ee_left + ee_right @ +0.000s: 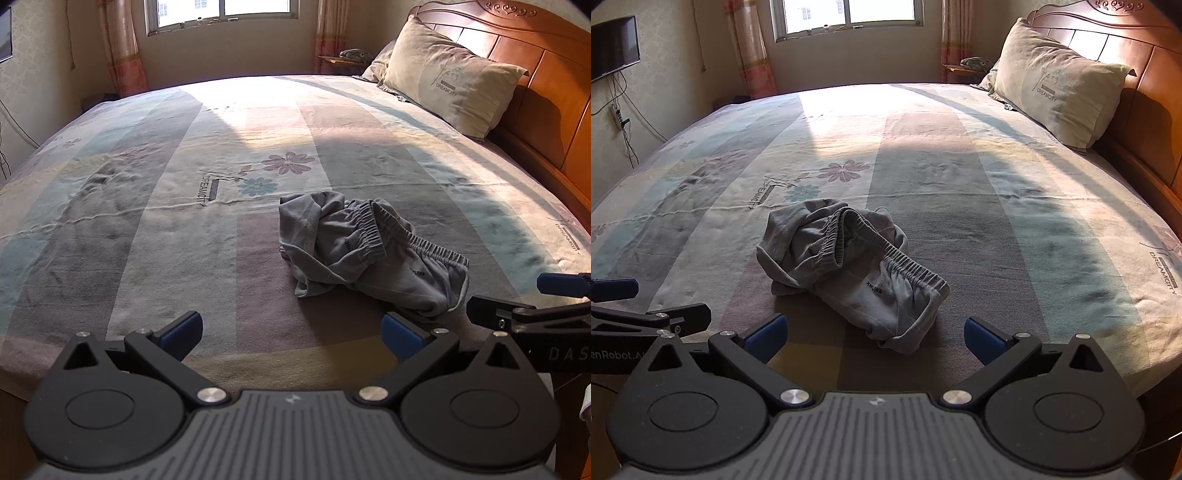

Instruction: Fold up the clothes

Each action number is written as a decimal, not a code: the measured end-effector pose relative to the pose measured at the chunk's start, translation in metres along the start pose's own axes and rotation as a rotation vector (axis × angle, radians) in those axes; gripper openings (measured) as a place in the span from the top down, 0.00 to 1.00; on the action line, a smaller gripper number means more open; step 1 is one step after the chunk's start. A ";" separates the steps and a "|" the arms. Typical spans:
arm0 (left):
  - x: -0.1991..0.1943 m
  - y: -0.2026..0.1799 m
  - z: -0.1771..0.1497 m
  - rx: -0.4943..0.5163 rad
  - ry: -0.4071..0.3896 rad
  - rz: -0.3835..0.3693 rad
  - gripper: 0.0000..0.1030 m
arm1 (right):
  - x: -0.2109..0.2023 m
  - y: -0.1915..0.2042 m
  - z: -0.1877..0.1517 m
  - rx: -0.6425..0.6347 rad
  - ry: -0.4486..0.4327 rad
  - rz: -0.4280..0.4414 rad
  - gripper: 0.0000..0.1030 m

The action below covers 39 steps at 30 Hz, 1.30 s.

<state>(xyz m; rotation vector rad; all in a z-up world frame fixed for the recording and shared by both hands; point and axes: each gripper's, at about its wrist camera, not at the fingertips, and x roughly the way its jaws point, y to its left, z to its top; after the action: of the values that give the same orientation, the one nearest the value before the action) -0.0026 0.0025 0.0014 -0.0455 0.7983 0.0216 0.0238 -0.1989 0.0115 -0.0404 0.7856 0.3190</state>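
A crumpled pair of grey shorts (373,254) lies in a heap near the front edge of a wide bed (147,229), its elastic waistband turned up and a small printed label showing on the fabric. Nothing else rests on the striped, flower-printed bedsheet (960,192) around the garment, and nothing stands between it and the two hand-held tools. The left gripper (291,334) hangs above the near edge of the mattress, tilted down toward the sheet, its blue-padded fingers spread wide with only bare sheet between them; the shorts lie just ahead and to its right. The right gripper (875,334) hovers beside it, its jaws likewise fully apart and holding nothing, with the shorts directly in front and reaching close to the gap between its fingers. Each tool's tip shows at the edge of the other's view. At the far right, two pillows (450,85) lean against a carved wooden headboard (535,55). A window (846,16) flanked by patterned curtains (750,48) throws a bright band of sunlight across the middle of the bed, and a small bedside stand (964,68) holding a bundled item sits in the far corner. A flat screen (613,48) hangs on the left wall, cables trailing below it.
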 end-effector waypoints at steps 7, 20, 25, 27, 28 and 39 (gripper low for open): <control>0.001 0.003 -0.002 -0.006 -0.001 0.002 0.01 | 0.002 0.001 0.000 -0.002 0.005 -0.004 0.00; 0.004 0.001 0.000 -0.002 0.009 0.014 0.01 | 0.008 0.002 0.001 0.001 0.023 -0.002 0.00; 0.005 -0.002 0.002 0.008 0.014 0.020 0.01 | 0.011 0.001 0.001 0.007 0.031 0.000 0.00; 0.005 -0.002 0.002 0.010 0.015 0.021 0.01 | 0.012 0.000 0.001 0.011 0.034 0.001 0.00; 0.005 -0.002 0.003 0.011 0.015 0.021 0.01 | 0.012 0.000 0.001 0.012 0.036 0.001 0.00; 0.006 -0.003 0.005 0.017 0.022 0.027 0.01 | 0.017 -0.001 0.003 0.017 0.044 -0.003 0.00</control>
<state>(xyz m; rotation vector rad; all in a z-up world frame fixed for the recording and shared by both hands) 0.0053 -0.0007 0.0011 -0.0188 0.8211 0.0397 0.0370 -0.1952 0.0019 -0.0324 0.8323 0.3093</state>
